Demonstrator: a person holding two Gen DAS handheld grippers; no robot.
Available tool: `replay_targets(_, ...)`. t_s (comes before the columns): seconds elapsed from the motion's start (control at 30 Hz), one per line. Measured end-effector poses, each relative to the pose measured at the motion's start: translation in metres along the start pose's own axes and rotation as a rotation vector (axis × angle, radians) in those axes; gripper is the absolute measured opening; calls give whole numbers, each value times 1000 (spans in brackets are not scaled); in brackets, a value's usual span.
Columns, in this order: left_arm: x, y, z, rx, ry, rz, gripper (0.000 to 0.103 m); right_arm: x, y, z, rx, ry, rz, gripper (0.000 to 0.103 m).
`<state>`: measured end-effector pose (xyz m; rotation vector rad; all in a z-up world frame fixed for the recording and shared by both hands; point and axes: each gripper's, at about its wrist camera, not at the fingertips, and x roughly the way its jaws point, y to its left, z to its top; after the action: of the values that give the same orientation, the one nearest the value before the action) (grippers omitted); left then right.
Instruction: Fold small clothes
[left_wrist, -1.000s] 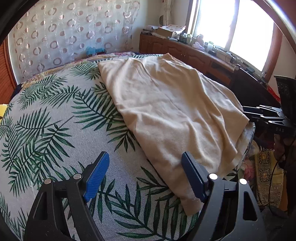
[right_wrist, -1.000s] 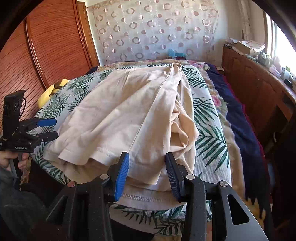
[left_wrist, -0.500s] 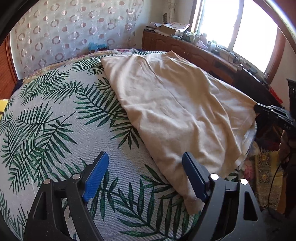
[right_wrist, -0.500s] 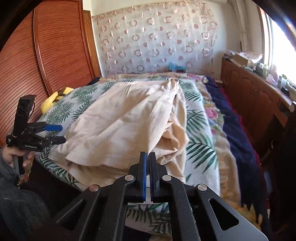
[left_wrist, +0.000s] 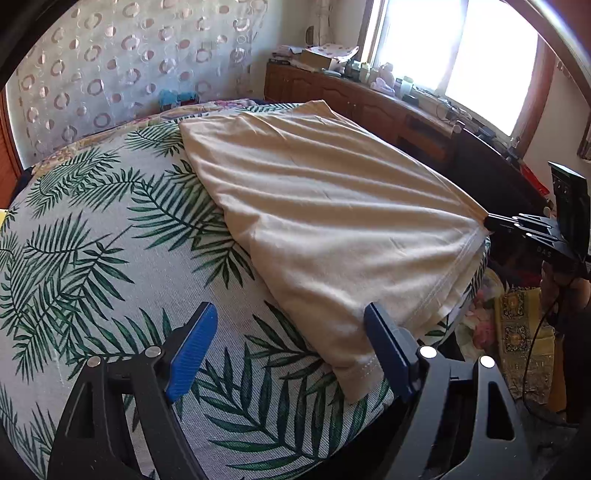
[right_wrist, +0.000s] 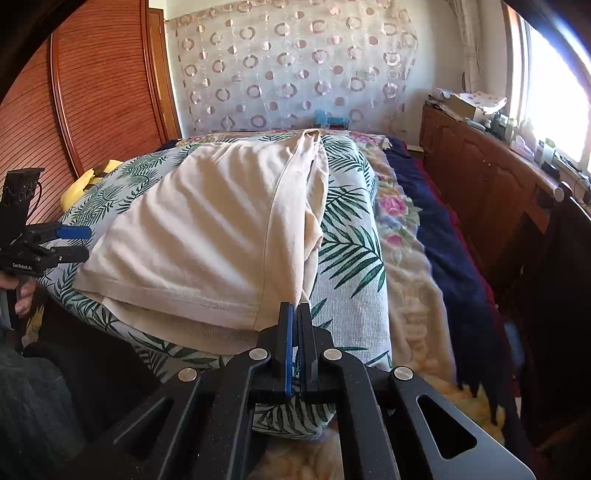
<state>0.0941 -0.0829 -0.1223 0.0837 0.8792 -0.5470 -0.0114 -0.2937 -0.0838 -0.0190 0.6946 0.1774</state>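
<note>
The bed (left_wrist: 110, 236), under a palm-leaf cover, filled most of both views. A beige garment (left_wrist: 332, 221) lay spread over its right half in the left wrist view, running from about 12 o'clock near the far end down to 5 o'clock at the near edge, its hemmed side hanging slightly over the bed's rim. In the right wrist view the same garment (right_wrist: 207, 236) covered the centre and left of the frame, with a long fold ridge running from 12 o'clock down to the near corner.

A wooden sideboard (left_wrist: 369, 107) stood beyond the bed at 1 o'clock under a bright window (left_wrist: 461, 55). A circle-patterned curtain (right_wrist: 295, 66) hung on the far wall at 12 o'clock.

The left gripper (left_wrist: 291, 347) hovered at 6 o'clock over the cover, jaws spread wide with nothing between them; its right finger (left_wrist: 388, 347) sat just beside the garment's near corner.

The right gripper (right_wrist: 295, 314) was clenched at 6 o'clock on the garment's near corner, the cloth pulled taut toward it. From the left wrist view it (left_wrist: 491, 221) appeared at 3 o'clock, pinching that corner.
</note>
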Motion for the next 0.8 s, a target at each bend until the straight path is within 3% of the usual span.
replay_targets(0.1, -2, -4, -1, 13, -3, -15, 82, -2, 2, 2, 5, 5, 3, 2)
replay_targets(0.33, -2, -10, -7, 29, 7, -55, 65, -11, 1, 11, 11, -33, -17, 2)
replay_targets(0.47, -2, -12, -8, 33, 11, -55, 64, -15, 6, 12, 3, -52, -41, 2)
replay_targets(0.53, -2, -11, -7, 31, 12, -52, 64, -17, 11, 14, -9, -57, -85, 11)
replay_targets(0.6, -1, -10, -7, 30, 12, -53, 64, -18, 14, 15, -16, -67, -114, 33)
replay_targets(0.67, 0, -10, -8, 28, 13, -53, 64, -22, 17, 16, -10, -87, -94, 46)
replay_targets(0.8, 1, -11, -11, 30, 19, -59, 64, -25, 23, 16, -13, -99, -103, 52)
